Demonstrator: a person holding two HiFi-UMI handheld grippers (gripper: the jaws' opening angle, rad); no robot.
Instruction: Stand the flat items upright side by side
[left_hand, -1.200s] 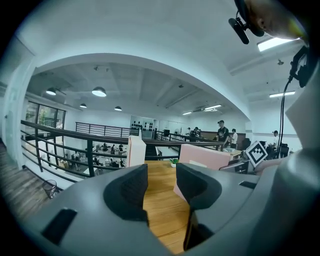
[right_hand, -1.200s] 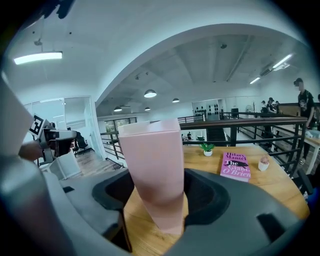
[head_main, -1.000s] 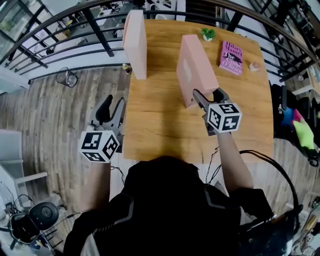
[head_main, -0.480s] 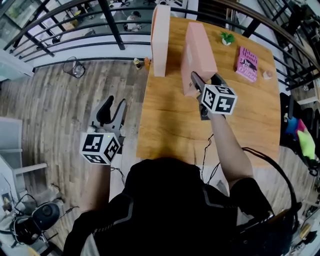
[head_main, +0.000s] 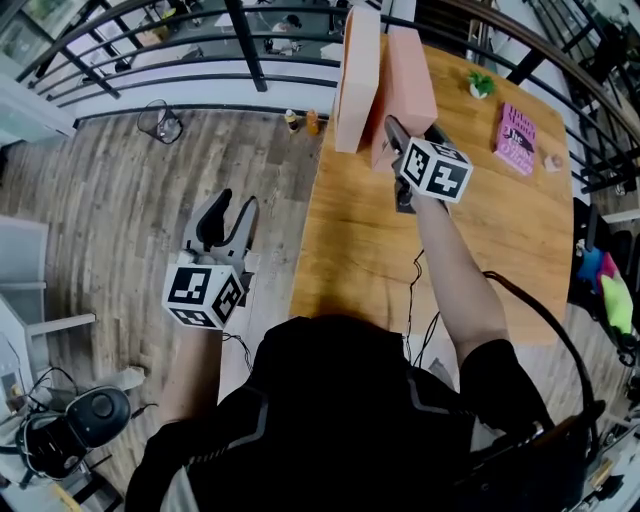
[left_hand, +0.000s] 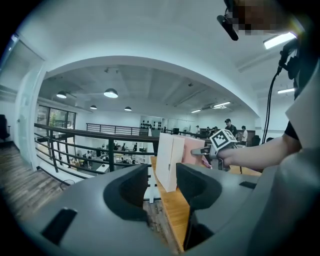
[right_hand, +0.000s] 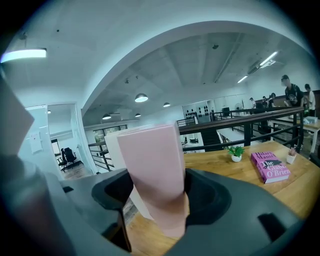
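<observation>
Two flat pink boxes stand on edge at the far left corner of the wooden table (head_main: 500, 260). The left box (head_main: 357, 80) stands free by the table's edge. The right box (head_main: 410, 65) is close against it; whether they touch I cannot tell. My right gripper (head_main: 412, 132) is shut on the near end of the right box, which fills the space between the jaws (right_hand: 152, 165) in the right gripper view. My left gripper (head_main: 232, 206) hangs open and empty over the floor, left of the table, and its view looks at both boxes (left_hand: 167, 162).
A pink book (head_main: 515, 135) lies flat at the table's far right, with a small potted plant (head_main: 481, 84) and a tiny object (head_main: 553, 160) near it. A black railing (head_main: 200, 80) runs behind the table. A cable hangs over the table's near edge.
My right gripper has carried the right pink box leftwards across the table until it stands beside the left box. The left gripper has shifted a little over the floor, still open.
</observation>
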